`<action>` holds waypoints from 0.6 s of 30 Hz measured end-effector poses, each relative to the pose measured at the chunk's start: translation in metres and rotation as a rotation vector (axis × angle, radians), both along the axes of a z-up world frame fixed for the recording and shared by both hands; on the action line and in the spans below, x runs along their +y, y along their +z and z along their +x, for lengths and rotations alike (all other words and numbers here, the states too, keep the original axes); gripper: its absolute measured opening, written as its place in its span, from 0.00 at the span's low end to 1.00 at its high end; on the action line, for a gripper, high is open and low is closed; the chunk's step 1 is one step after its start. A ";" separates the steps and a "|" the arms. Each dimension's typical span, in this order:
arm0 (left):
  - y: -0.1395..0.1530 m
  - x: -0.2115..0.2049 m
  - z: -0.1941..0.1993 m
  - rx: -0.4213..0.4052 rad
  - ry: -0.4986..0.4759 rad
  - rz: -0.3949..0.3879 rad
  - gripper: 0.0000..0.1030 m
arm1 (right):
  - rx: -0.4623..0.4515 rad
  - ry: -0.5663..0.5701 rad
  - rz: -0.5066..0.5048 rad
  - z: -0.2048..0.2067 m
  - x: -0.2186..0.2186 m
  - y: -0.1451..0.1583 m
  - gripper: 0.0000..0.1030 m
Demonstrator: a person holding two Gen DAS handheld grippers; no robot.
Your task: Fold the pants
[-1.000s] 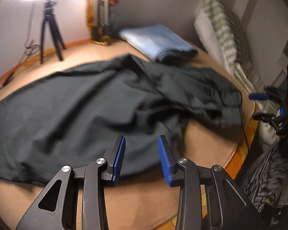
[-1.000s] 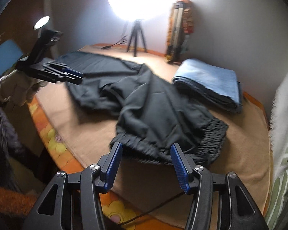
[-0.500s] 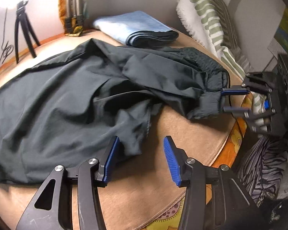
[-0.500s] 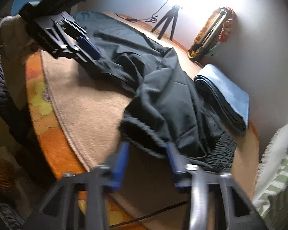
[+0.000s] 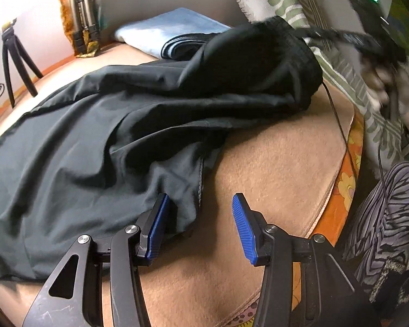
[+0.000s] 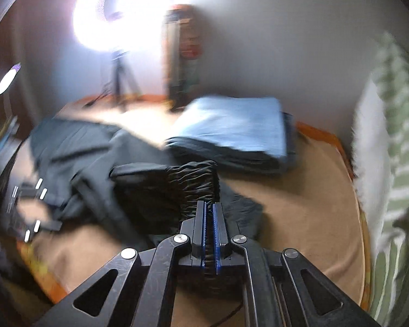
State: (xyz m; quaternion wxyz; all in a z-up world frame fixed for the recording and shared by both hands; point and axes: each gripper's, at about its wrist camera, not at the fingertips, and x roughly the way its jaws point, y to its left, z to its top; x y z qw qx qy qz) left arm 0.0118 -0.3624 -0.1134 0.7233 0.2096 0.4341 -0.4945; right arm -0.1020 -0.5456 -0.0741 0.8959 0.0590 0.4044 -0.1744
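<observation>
The black pants (image 5: pixel 95 141) lie crumpled across the tan blanket (image 5: pixel 272 169). My left gripper (image 5: pixel 199 212) is open, low over the blanket, with a pant-leg hem edge between its blue pads. My right gripper (image 6: pixel 210 218) is shut on the elastic waistband (image 6: pixel 193 182) and holds it lifted off the blanket. In the left wrist view the raised waistband (image 5: pixel 259 54) hangs from the blurred right gripper (image 5: pixel 340 36) at the upper right.
A folded light-blue garment (image 6: pixel 231 128) lies at the back by the wall. A green-striped pillow (image 6: pixel 390 136) is on the right. A ring light on a tripod (image 6: pixel 120 21) stands behind. The bed edge with an orange floral sheet (image 5: pixel 349 158) is at right.
My right gripper closed on the waistband and lifted it. My left gripper moved closer to the pant-leg hem, now between its open pads.
</observation>
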 end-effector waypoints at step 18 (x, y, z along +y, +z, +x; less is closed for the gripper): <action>0.013 0.023 -0.009 -0.066 -0.021 -0.005 0.45 | 0.057 -0.340 0.165 -0.016 -0.085 -0.041 0.50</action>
